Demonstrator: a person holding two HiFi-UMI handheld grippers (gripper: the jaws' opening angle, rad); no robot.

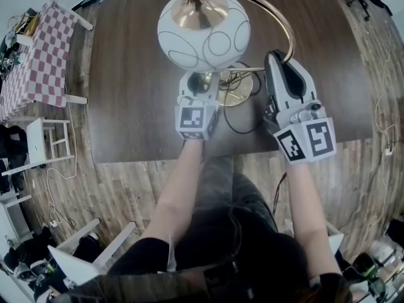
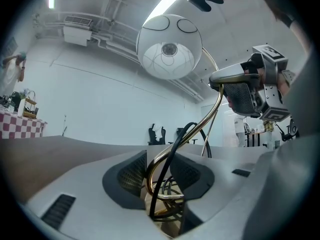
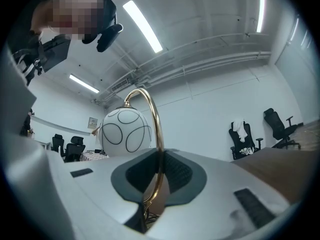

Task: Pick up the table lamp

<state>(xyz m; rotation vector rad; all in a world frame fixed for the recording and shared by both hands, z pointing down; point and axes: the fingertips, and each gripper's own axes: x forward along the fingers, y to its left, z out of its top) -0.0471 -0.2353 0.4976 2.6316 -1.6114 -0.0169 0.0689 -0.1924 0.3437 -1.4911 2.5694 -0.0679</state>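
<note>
The table lamp has a white globe shade (image 1: pixel 203 27) with black rings, a curved brass stem (image 1: pixel 281 19) and a brass base (image 1: pixel 238 92) on the dark table (image 1: pixel 126 74). My left gripper (image 1: pixel 199 81) reaches in under the globe. In the left gripper view its pads (image 2: pixel 134 176) are shut on the stem's lower brass loop (image 2: pixel 151 171), with the black cord (image 2: pixel 172 154) between them too. My right gripper (image 1: pixel 276 59) is shut on the stem higher up. The thin brass rod (image 3: pixel 158 134) runs between its pads (image 3: pixel 176 174), and the globe (image 3: pixel 126 131) hangs beyond.
The lamp's black cord (image 1: pixel 243 128) loops over the table toward the front edge. A checkered table (image 1: pixel 41 49) and a white chair (image 1: pixel 44 137) stand at the left. Cables lie on the wooden floor (image 1: pixel 379 125) at the right. Office chairs (image 3: pixel 280 126) stand farther off.
</note>
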